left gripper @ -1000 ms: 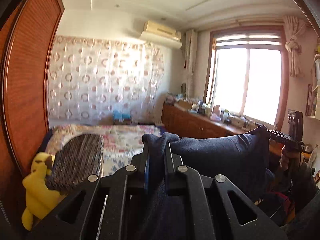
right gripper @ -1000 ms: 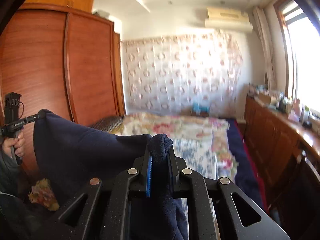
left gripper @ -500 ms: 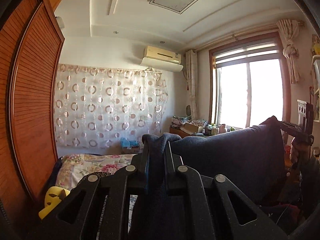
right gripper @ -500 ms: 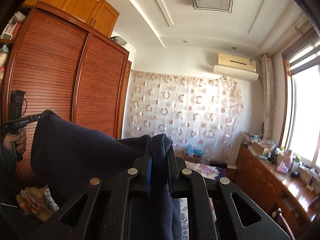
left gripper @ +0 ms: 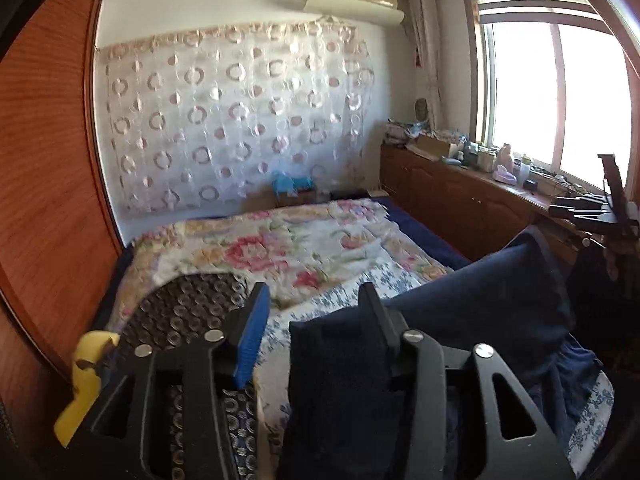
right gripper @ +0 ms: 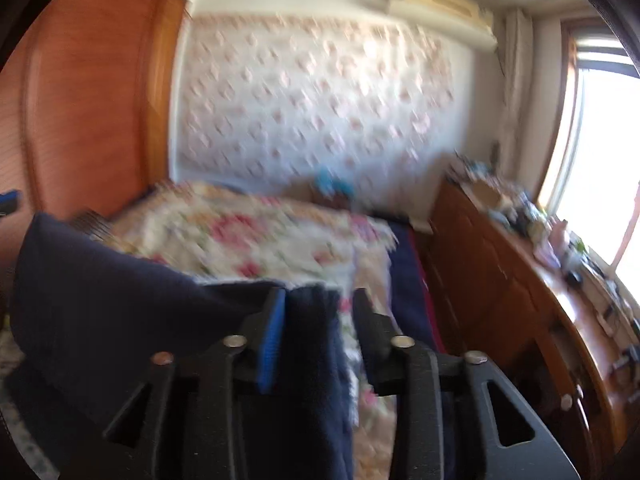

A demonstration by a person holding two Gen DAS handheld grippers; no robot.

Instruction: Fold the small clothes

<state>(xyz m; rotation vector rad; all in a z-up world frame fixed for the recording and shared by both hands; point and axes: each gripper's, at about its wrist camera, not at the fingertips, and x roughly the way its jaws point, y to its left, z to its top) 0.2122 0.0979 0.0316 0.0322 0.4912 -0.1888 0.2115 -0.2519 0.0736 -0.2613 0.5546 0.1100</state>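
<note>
The left tool (left gripper: 310,306) is spread wide, the navy cloth (left gripper: 472,312) draped against its right finger. The right tool (right gripper: 318,308) gapes too, cloth (right gripper: 316,344) hanging beside its left pad. Beyond lies the floral bed (left gripper: 288,248), a patterned pillow (left gripper: 188,308) at its left.

Navy cloth (left gripper: 480,304); floral bedspread (left gripper: 304,248); ring-print curtain (left gripper: 232,120).

left tool (left gripper: 312,312) spread wide, right tool (right gripper: 318,312) parted too
</note>
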